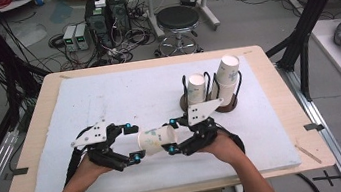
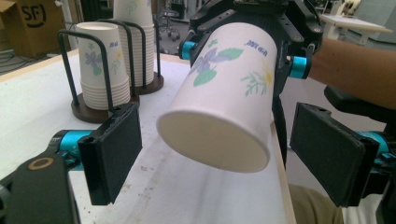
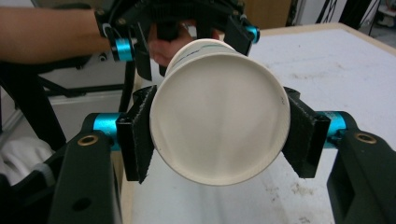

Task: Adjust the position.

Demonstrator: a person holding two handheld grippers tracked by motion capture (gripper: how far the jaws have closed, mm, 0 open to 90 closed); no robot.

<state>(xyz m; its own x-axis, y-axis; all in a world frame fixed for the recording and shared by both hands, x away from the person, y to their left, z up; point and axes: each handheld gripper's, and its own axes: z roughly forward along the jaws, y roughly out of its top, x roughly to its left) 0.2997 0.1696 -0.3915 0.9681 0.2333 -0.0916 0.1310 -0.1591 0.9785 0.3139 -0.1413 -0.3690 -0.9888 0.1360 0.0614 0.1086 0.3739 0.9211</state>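
**benchrat:** Two grippers, one paper cup (image 1: 157, 139) between them over the white mat (image 1: 108, 99). From the high view the right gripper (image 1: 170, 135) clamps the cup lying sideways in the air, and the left gripper (image 1: 134, 142) sits at the cup's other end, jaws spread. Two cup stacks in a wire rack (image 1: 214, 90) stand well behind them.

**mugwump_77:** Left gripper view backs that up. The left gripper's pads (image 2: 114, 151) stand wide on either side of the cup's closed bottom, touching nothing. The cup (image 2: 224, 93) hangs tilted above the mat, gripped further up by the right one.

**benchrat:** Right gripper view: both pads (image 3: 137, 137) squeezed against the cup wall (image 3: 219, 126) close to the near end, so it's holding narrow and firm. The left gripper (image 3: 182, 28) shows beyond the cup.

**mugwump_77:** Looks like a handover or a pull-apart to me. If the left one is meant to take it, I'd say it should close square on the wall, not the edge, and gently, since thin paper buckles. Right lets go only once left has it.
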